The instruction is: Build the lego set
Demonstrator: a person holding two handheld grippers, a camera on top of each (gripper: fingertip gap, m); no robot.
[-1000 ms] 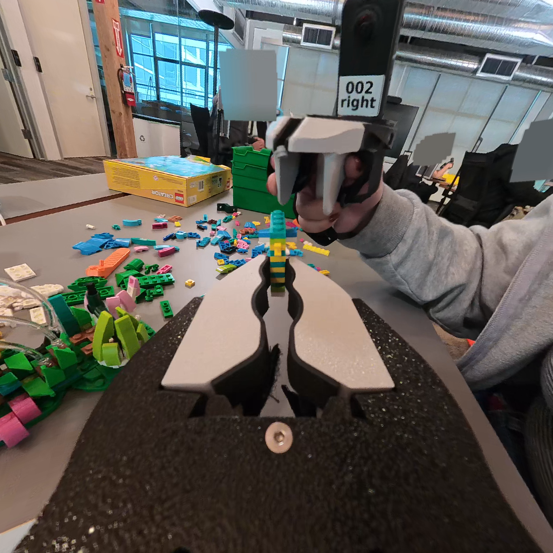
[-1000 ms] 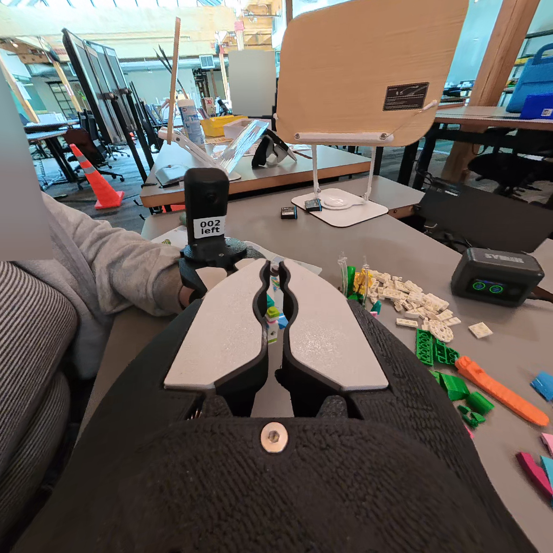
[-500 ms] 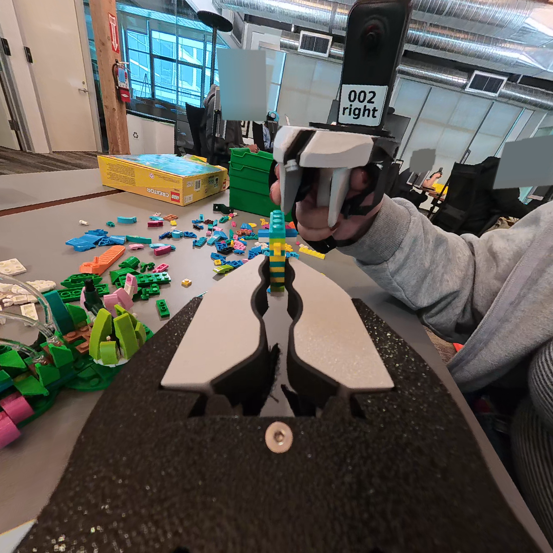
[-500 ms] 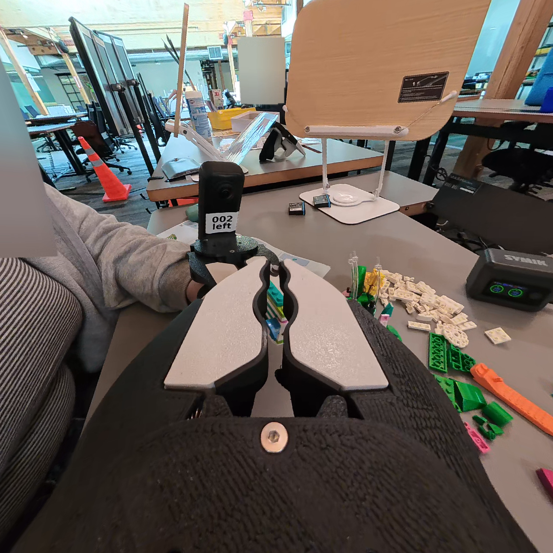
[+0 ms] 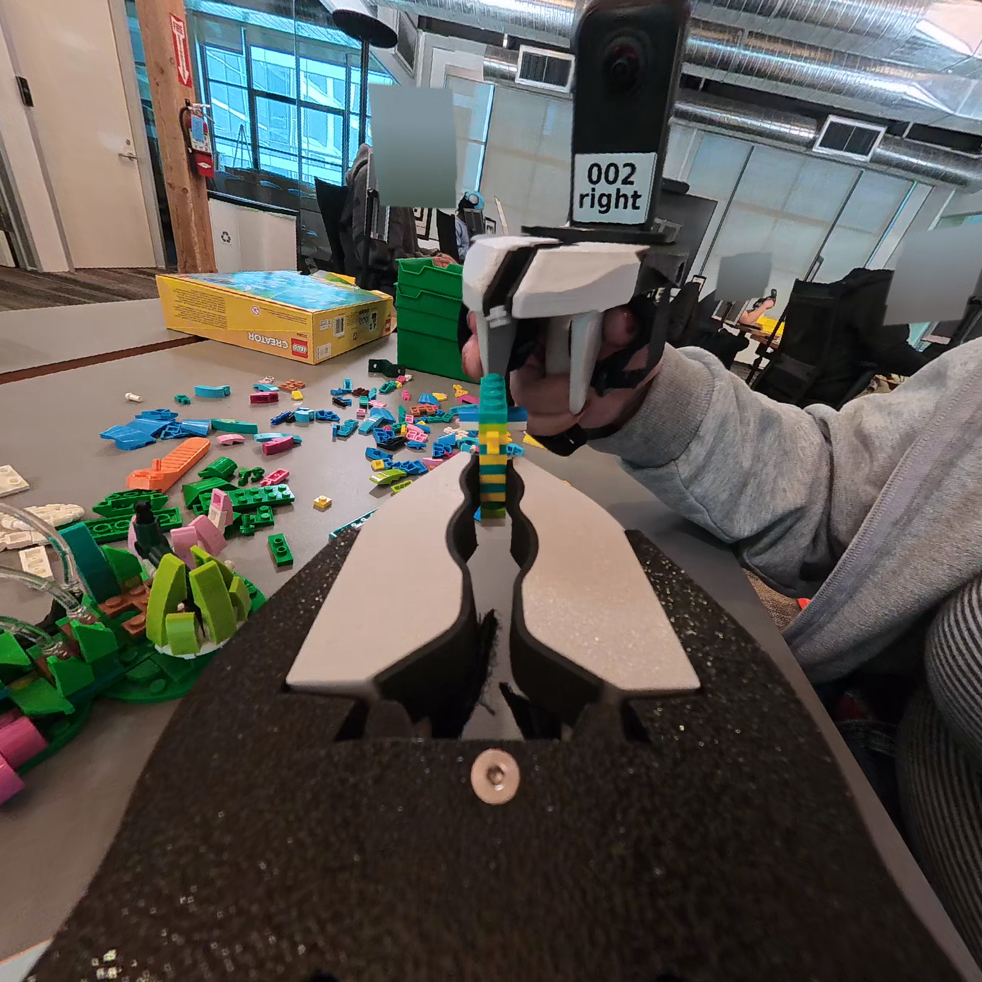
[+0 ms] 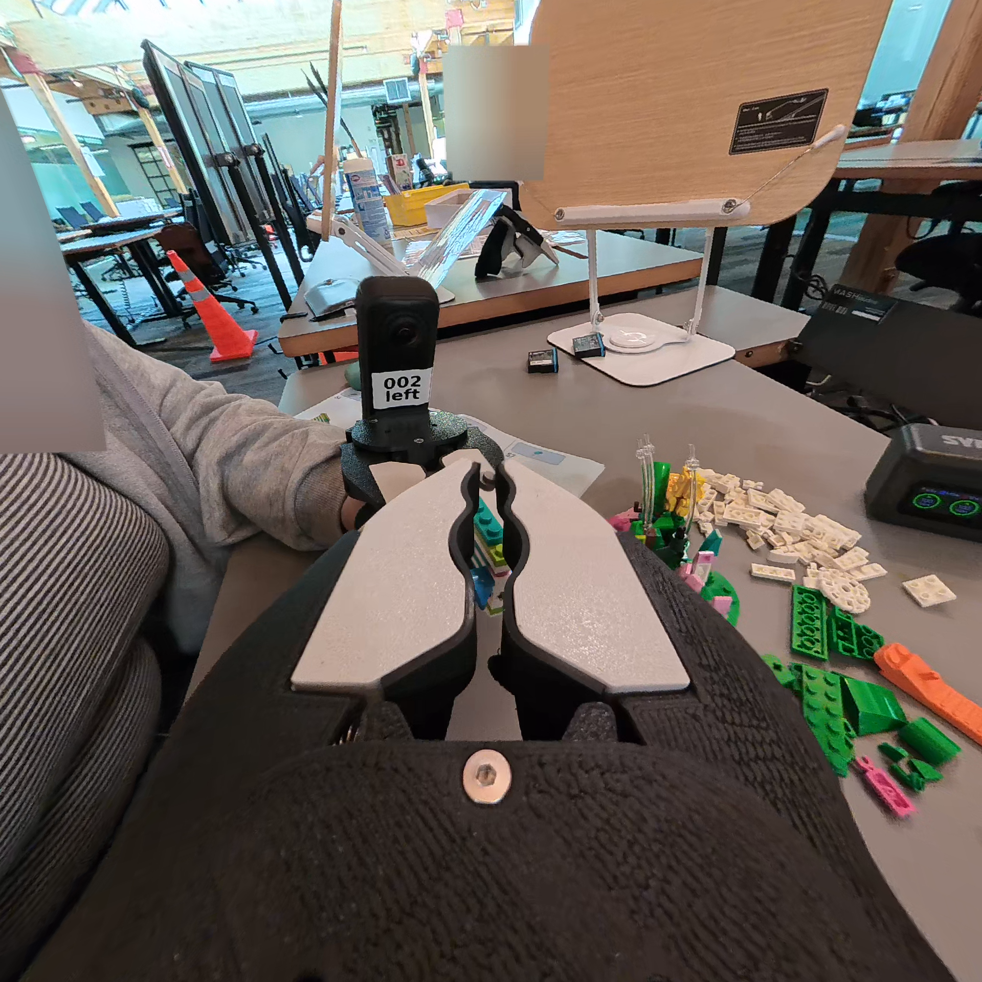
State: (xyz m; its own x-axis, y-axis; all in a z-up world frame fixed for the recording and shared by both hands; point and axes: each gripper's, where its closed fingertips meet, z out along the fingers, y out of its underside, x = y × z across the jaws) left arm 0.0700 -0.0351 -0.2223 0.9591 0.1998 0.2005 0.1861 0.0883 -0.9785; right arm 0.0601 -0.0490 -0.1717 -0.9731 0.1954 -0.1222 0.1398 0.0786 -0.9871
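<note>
My left gripper (image 5: 490, 473) is shut on a slim upright stack of teal, yellow and green bricks (image 5: 491, 451), held above the grey table (image 5: 79, 467). My right gripper (image 5: 536, 390) hangs over it, pointing down, with one fingertip (image 5: 494, 361) at the stack's teal top. In the right wrist view my right gripper (image 6: 489, 470) has its fingers nearly together with nothing seen between them. The stack (image 6: 486, 523) lies just below and beyond its tips, with the left gripper's black body (image 6: 404, 430) behind.
A green plant build (image 5: 175, 611) stands at the near left. Loose coloured pieces (image 5: 372, 425), an orange separator (image 5: 170, 462), a yellow box (image 5: 276, 313) and green bins (image 5: 430, 319) lie farther back. White pieces (image 6: 770, 521), a black device (image 6: 930, 489) and an instruction sheet (image 6: 542, 457) are to the right. One gripper's finger ends stand about 5 cm off the other's. The black device (image 6: 930, 489) is about 30 cm from both grippers' fingertips.
My right gripper has come closer and lower, onto the top of the stack. The left gripper has kept hold of the stack and raised it slightly.
</note>
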